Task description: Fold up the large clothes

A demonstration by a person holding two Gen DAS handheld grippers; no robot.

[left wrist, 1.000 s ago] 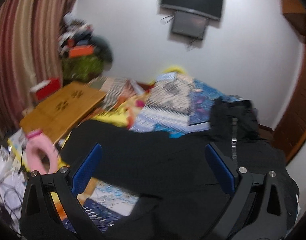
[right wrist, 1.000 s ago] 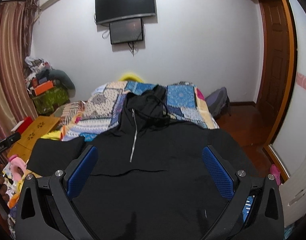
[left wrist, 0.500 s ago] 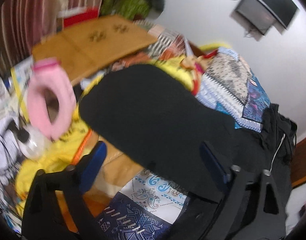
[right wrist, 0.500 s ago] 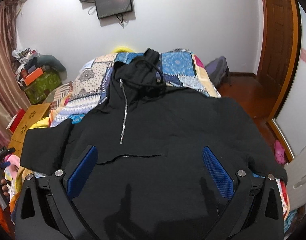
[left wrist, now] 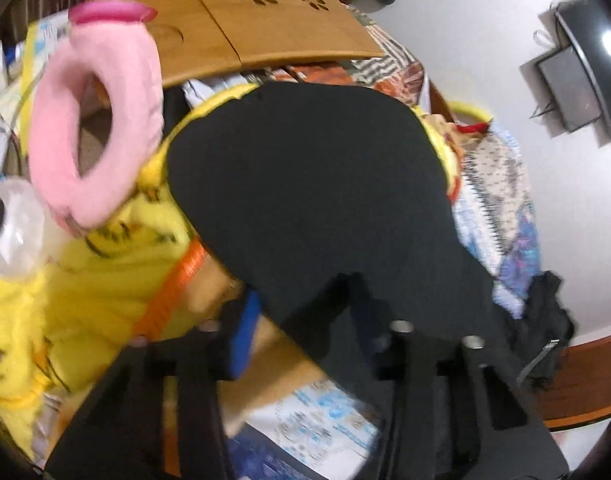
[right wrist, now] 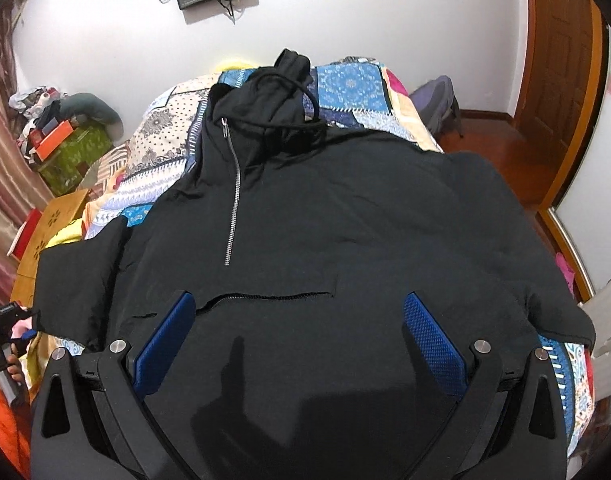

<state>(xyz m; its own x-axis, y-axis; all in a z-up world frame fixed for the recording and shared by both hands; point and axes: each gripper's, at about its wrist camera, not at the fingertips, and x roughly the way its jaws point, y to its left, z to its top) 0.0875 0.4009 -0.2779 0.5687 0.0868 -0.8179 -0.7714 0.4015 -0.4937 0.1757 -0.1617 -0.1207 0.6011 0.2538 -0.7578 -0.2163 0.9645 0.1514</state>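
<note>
Black hoodie lies flat on the bed; left gripper has just been closing around its sleeve edge (blurry, grip unclear), right gripper gapes wide, holding nothing.

Pink ring cushion beside wooden lap desk.
</note>
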